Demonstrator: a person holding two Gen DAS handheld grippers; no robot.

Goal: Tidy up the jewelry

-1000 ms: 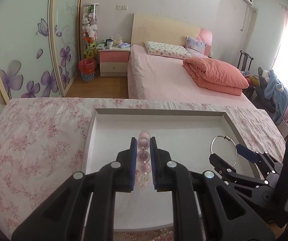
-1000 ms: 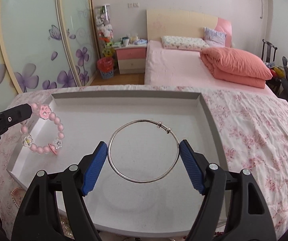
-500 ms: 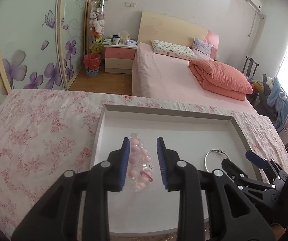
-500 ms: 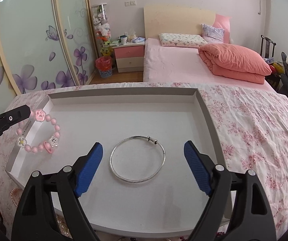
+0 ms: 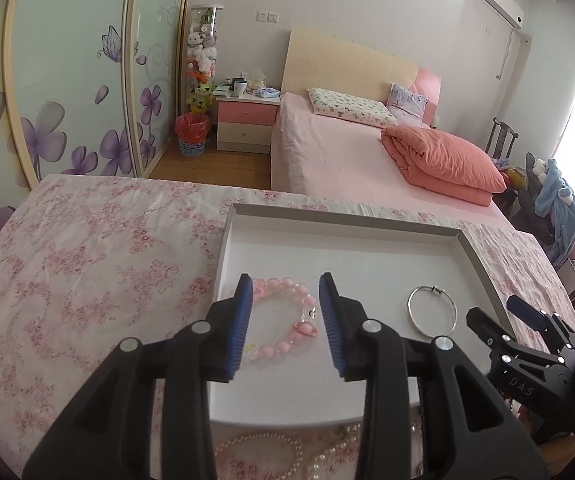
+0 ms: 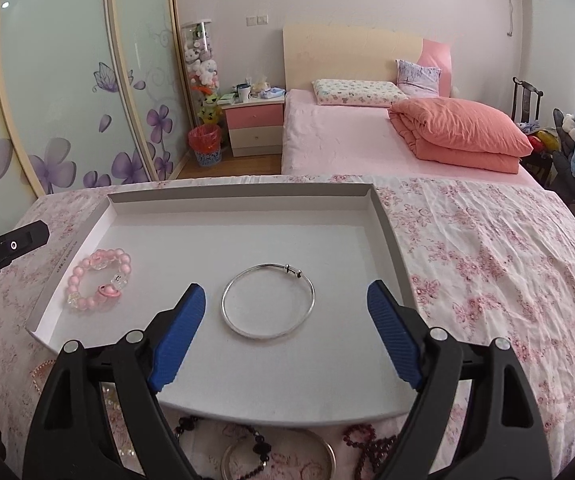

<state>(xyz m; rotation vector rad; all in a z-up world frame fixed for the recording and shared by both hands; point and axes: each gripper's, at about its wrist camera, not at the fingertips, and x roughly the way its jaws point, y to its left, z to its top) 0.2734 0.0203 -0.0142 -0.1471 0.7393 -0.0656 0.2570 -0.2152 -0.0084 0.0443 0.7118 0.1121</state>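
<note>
Left gripper [image 5: 285, 312] parted, jaws just opening, pink bead bracelet [image 5: 283, 322] released and lying flat between the pads, touching neither, near the left wall of the white tray [image 6: 243, 196]. Right gripper [image 6: 285, 336] spread wide, hovering clear above the silver bangle [image 6: 268, 301], flat mid-tray, clasp toward the far wall. Tray resting on floral bedspread [image 6: 487, 248]; pink bed [image 6: 347, 140] beyond. More beads on the cloth at the tray's near edge.

Right hand-held gripper [image 6: 286, 334], jaws spread wide, above a silver bangle [image 6: 268, 301] lying flat in a white tray [image 6: 389, 232], pink bead bracelet [image 6: 98, 280] at the tray's left edge.
</note>
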